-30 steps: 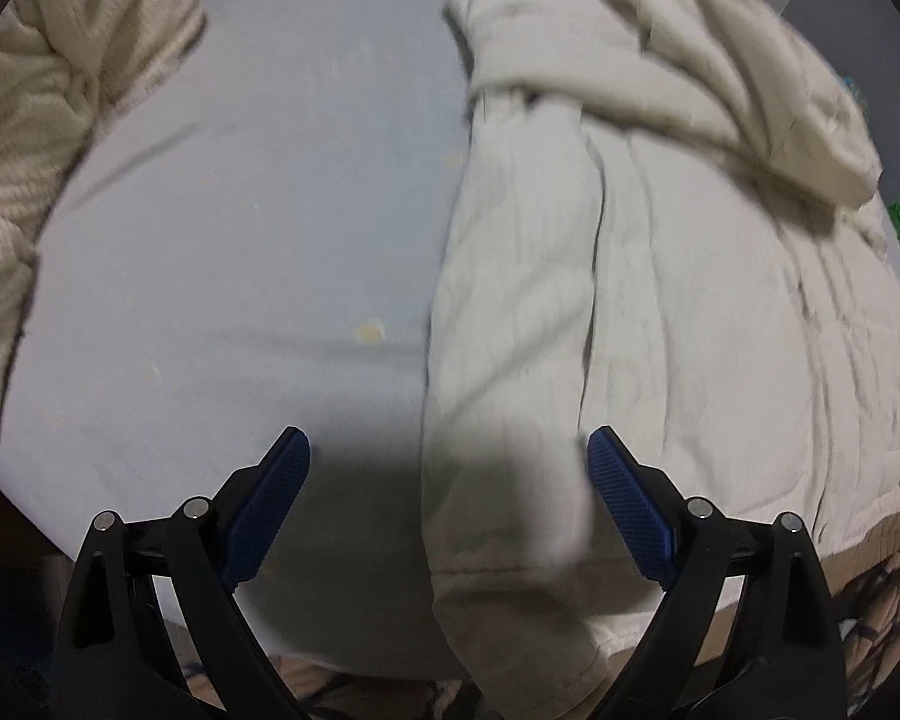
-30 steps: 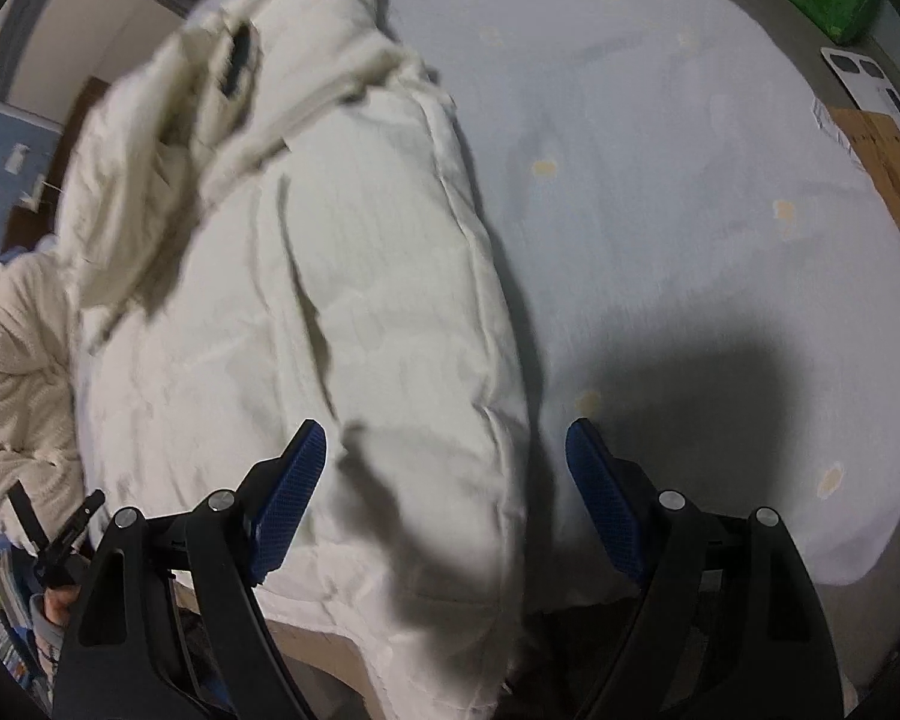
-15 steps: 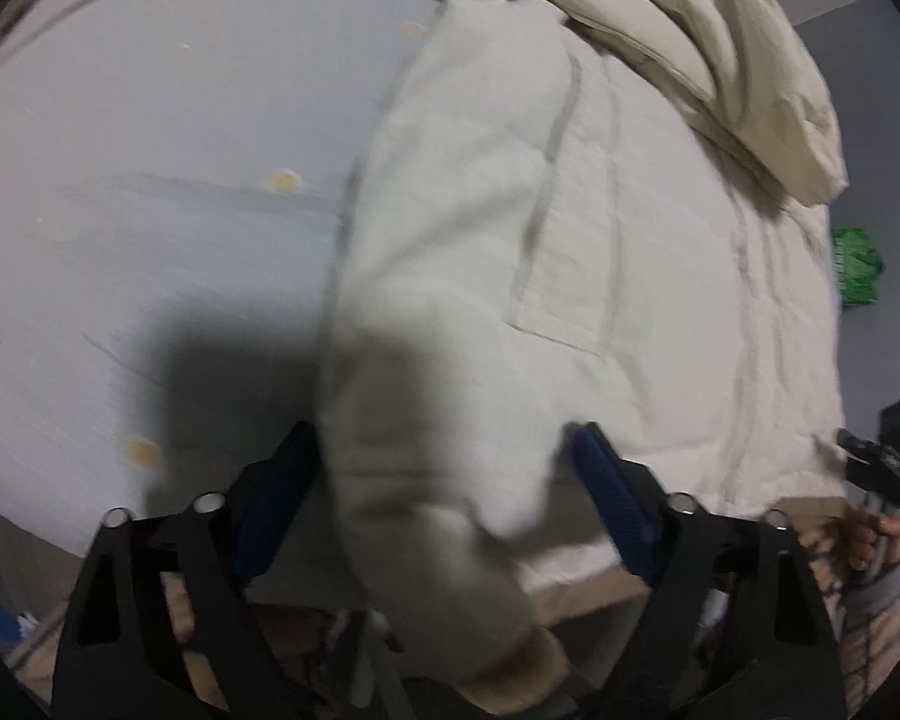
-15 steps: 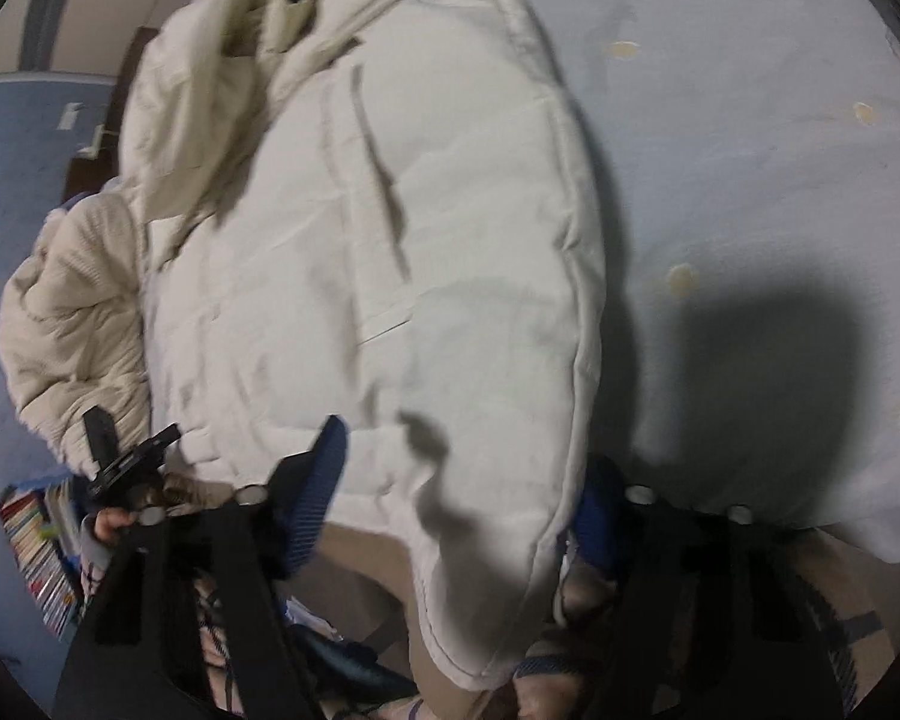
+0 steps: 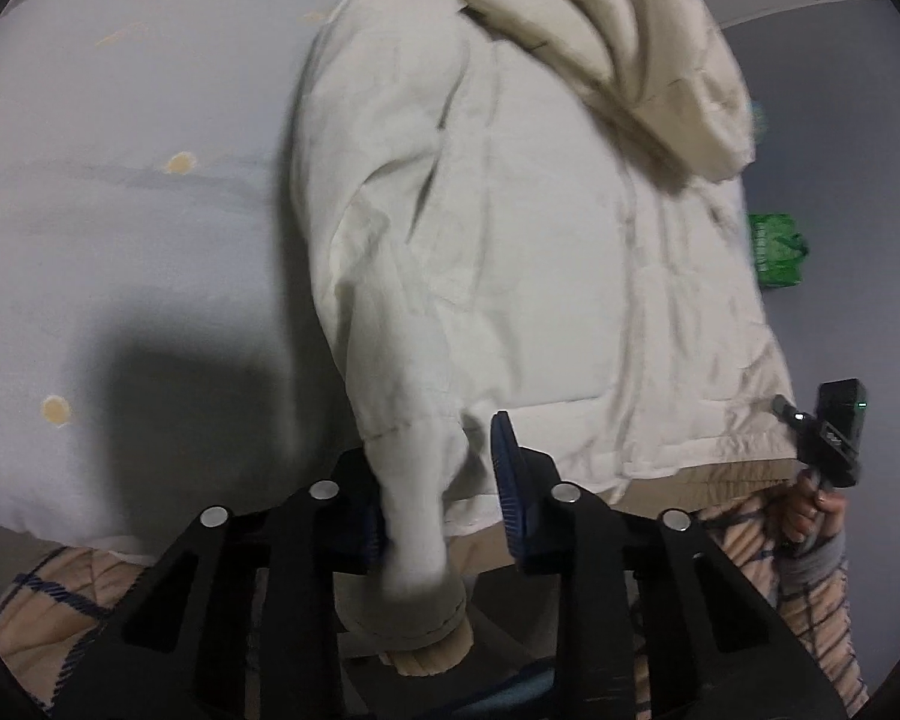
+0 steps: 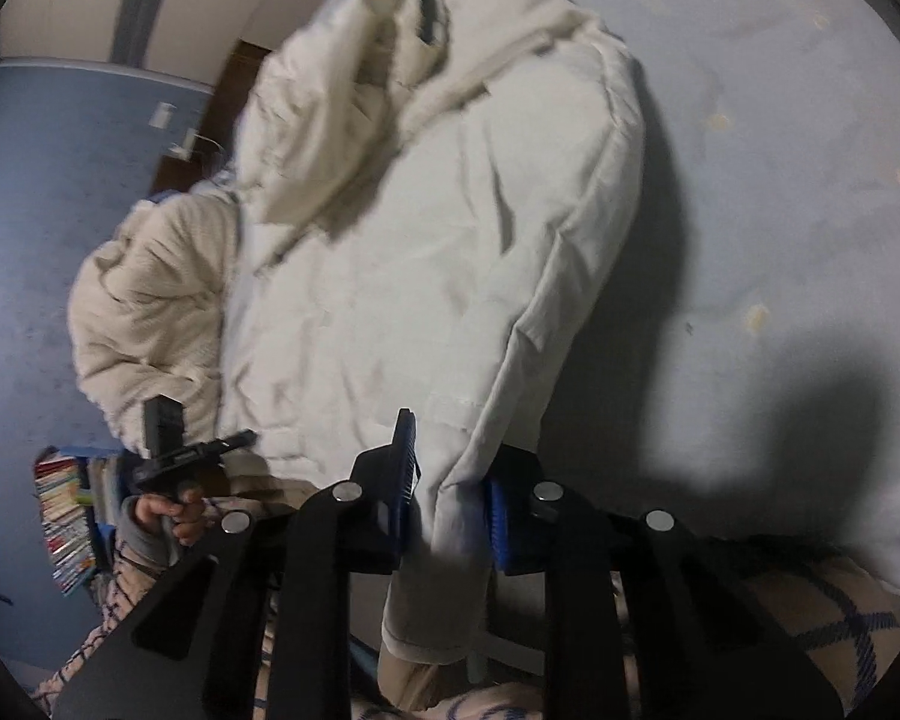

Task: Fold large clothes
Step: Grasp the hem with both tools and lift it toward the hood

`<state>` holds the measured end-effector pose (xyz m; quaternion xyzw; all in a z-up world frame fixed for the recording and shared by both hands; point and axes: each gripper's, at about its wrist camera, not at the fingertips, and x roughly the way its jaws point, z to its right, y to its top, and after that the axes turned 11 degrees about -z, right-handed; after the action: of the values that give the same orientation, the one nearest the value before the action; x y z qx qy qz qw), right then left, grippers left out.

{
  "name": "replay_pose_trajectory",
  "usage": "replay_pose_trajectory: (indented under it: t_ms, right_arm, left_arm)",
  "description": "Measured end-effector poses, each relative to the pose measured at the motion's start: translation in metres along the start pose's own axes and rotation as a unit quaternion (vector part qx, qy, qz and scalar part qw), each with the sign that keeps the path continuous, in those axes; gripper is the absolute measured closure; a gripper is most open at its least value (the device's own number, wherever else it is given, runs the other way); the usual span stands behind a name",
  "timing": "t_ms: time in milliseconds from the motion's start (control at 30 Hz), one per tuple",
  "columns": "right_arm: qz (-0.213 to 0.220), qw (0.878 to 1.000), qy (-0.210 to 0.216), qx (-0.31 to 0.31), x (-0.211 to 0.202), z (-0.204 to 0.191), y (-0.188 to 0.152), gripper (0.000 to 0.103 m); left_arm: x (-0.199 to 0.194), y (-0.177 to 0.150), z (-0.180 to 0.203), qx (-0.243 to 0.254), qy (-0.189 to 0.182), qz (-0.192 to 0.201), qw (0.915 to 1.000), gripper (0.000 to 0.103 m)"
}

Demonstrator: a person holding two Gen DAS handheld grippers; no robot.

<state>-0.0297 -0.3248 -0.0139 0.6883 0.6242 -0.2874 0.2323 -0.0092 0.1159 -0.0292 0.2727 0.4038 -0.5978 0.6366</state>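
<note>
A cream hooded jacket [image 5: 510, 228] lies on a pale blue bed sheet [image 5: 120, 192], hood at the far end. Its near end hangs over the bed's front edge. My left gripper [image 5: 438, 480] is shut on the jacket's left sleeve [image 5: 414, 480], whose ribbed cuff hangs below the jaws. In the right wrist view the same jacket [image 6: 438, 240] fills the middle. My right gripper [image 6: 450, 486] is shut on the jacket's right sleeve [image 6: 450, 516], which droops below the blue pads.
A second cream fleece garment [image 6: 144, 300] lies left of the jacket. A green bag [image 5: 777, 249] sits on the floor at right. A plaid blanket [image 6: 810, 630] hangs below the bed edge. A bookshelf [image 6: 66, 522] stands at lower left.
Both grippers dropped to the jacket's near end and closed from wide open onto a sleeve each. The jacket now looks pulled toward the bed's front edge.
</note>
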Motion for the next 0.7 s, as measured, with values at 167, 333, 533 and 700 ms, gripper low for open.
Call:
replay_pose_trajectory:
  t_ms: [167,333,533,700]
  right_arm:
    - [0.038,0.998,0.036,-0.031,-0.009,-0.012,0.004,0.086]
    - [0.075,0.994,0.07,-0.041,-0.026,-0.019,0.009,0.088]
    - [0.112,0.987,0.106,-0.045,-0.047,-0.028,0.027,0.089]
    - [0.141,0.98,0.133,-0.048,-0.063,-0.04,0.05,0.089]
  left_arm:
    - [-0.028,0.007,0.018,0.042,-0.123,0.056,0.9899,0.087]
    - [-0.05,0.016,0.031,0.069,-0.201,0.107,0.9713,0.09]
    - [-0.071,0.036,0.044,0.094,-0.241,0.158,0.9529,0.091]
    - [-0.091,0.054,0.05,0.109,-0.261,0.203,0.9375,0.092]
